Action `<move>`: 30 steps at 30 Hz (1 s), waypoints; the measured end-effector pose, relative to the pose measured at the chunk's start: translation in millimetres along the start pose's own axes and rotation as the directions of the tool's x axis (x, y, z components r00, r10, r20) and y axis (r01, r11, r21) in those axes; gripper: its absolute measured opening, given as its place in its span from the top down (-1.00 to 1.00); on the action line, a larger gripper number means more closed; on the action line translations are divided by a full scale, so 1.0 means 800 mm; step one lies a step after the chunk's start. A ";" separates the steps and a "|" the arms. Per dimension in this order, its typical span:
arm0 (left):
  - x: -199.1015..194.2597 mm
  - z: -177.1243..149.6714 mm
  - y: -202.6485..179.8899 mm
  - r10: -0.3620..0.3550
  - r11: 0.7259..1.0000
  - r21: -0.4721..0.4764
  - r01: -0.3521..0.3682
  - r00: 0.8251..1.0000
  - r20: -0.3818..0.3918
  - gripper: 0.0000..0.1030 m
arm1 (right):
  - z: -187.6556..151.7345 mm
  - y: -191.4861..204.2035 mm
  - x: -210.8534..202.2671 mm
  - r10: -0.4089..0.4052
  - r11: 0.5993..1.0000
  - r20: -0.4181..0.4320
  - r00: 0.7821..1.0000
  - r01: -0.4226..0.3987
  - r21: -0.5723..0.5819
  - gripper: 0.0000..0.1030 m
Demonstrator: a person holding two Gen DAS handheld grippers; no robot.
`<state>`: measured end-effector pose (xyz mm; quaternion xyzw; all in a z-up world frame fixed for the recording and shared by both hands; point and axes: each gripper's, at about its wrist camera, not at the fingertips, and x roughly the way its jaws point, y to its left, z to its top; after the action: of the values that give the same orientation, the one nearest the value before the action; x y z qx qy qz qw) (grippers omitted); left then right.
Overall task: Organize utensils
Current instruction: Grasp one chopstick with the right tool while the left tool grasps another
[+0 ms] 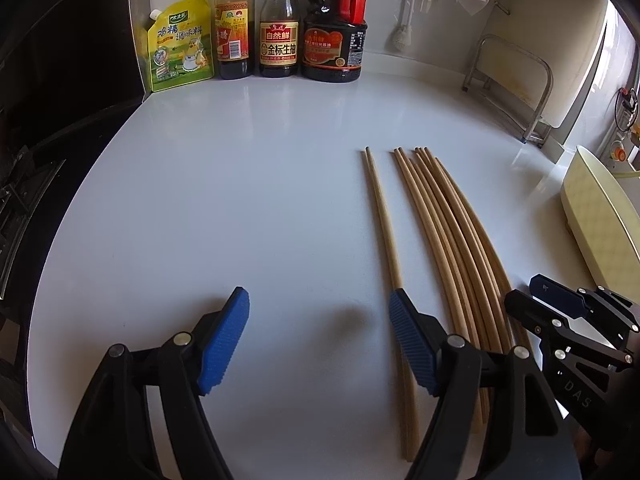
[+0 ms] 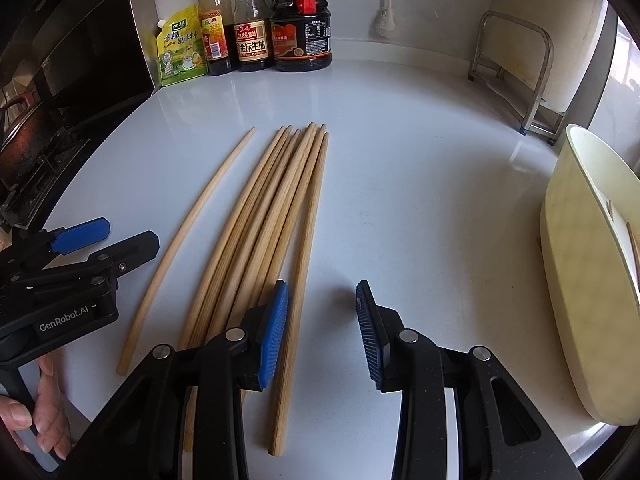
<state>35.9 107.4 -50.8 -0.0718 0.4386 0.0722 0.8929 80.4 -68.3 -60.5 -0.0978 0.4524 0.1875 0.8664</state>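
Blue-padded left tool (image 1: 320, 340) released, just left of single chopstick (image 1: 383, 224). Right tool (image 2: 322, 332) likewise released, straddling rightmost stick of chopstick bundle (image 2: 264, 216) on white bench (image 2: 420, 168). Cream holder (image 2: 576, 280) right of bundle; sauce bottles (image 2: 264, 20) beyond.

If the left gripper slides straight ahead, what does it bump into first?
Probably nothing soon: the open left gripper faces bare counter. The lone chopstick lies just beside its right finger. Far ahead stand the bottles.
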 end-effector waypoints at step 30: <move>0.019 0.022 -0.004 0.061 0.997 0.043 -0.061 0.998 0.002 -0.71 | 0.009 -0.026 0.011 -0.055 0.998 0.028 0.998 0.054 0.031 0.18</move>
<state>59.3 108.9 -51.6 -0.0391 0.4417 0.0899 0.8918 98.7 -83.1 -63.5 -0.0942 0.4398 0.1584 0.8790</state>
